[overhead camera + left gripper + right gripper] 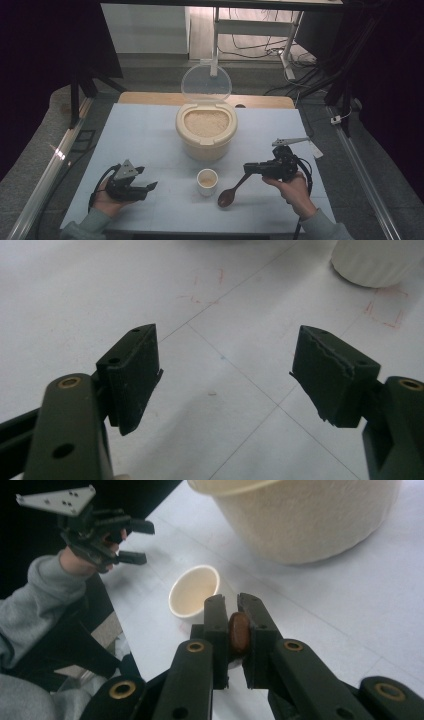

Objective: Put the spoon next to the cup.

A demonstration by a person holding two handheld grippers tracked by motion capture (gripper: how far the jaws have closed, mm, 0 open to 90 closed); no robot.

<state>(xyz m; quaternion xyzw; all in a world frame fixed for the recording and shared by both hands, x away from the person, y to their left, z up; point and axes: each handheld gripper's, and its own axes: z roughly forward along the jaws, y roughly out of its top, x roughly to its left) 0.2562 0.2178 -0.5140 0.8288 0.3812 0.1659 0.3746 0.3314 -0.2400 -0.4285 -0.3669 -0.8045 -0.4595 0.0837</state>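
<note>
I'm working at a pale blue table (pixel 150 130) with a dark room all around it. Nearest me, my left gripper (pixel 150 186) is idling with its jaws spread on nothing, and my right gripper (pixel 247 168) is pinching the handle of a brown wooden spoon (pixel 227 196), bowl hanging down just beside the small cup (pixel 207 181). I'm guessing the trick is keeping the spoon level and lifting over the cup rim, not clipping it. Farther back the rice tub (pixel 206 131) is sitting open, lid (pixel 206 85) up, with bare table both sides for swinging
</note>
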